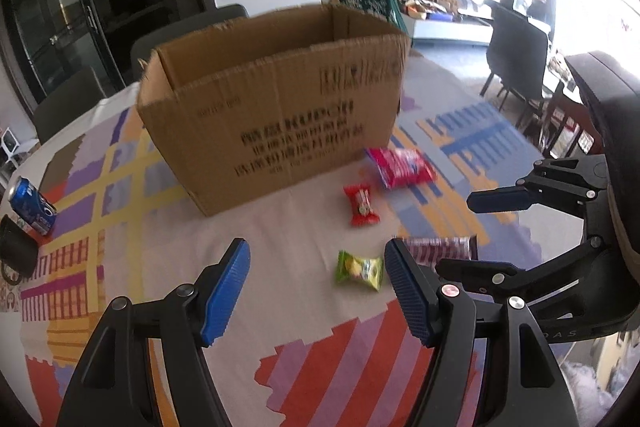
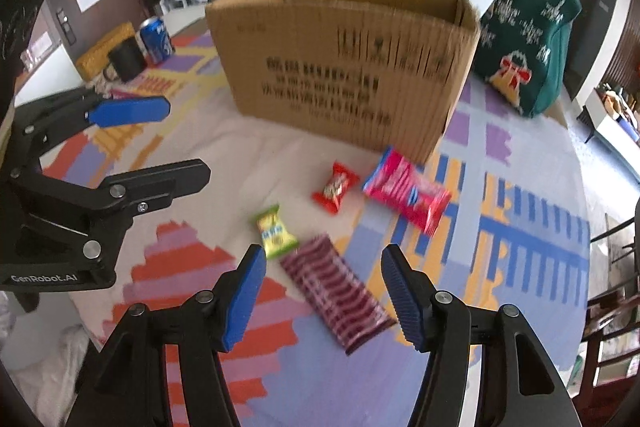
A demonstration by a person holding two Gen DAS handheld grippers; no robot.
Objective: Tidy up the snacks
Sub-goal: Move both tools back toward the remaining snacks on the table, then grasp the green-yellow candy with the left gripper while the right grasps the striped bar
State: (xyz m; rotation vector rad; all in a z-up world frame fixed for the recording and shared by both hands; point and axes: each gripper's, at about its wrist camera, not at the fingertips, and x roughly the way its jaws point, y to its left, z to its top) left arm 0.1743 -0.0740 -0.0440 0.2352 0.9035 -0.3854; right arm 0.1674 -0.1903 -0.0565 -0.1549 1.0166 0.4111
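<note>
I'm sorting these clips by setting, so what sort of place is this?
Most likely a home dining or living area. A round table with a patterned cloth holds a cardboard box and wrapped snacks; dark dining chairs stand behind, and a glass-door cabinet lines the wall.

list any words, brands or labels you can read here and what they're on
"GenRobot.AI": black body of the left gripper, seen from the right wrist.
"DAS": partial letters on the black body of the right gripper.
Brown cardboard box: black printed lines, too blurred to read.
Blue soda can: white logo, unreadable.
Green, red, pink and maroon striped snack wrappers: print too blurred.
</note>
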